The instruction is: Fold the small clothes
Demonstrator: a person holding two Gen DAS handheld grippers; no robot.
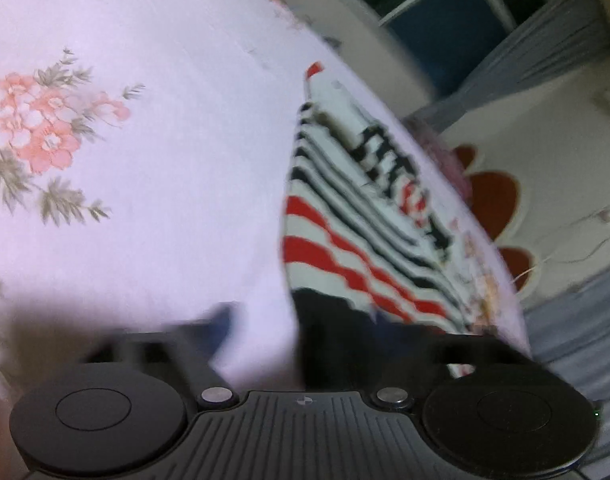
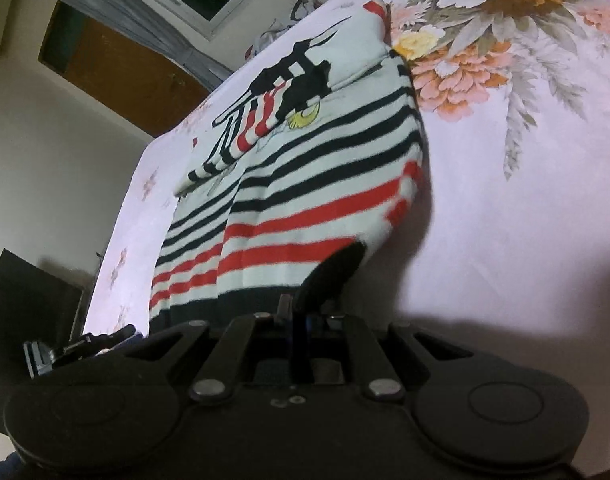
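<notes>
Showing unreadable black lettering, striped garment [image 2: 305, 184]

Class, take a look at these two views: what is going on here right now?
A person holding a gripper in each hand is folding a small striped garment on a floral bedsheet. The right gripper is shut at the garment's dark hem, apparently pinching it. The left gripper stands open beside the same hem, holding nothing. The garment lies mostly flat, with its upper part folded over.
</notes>
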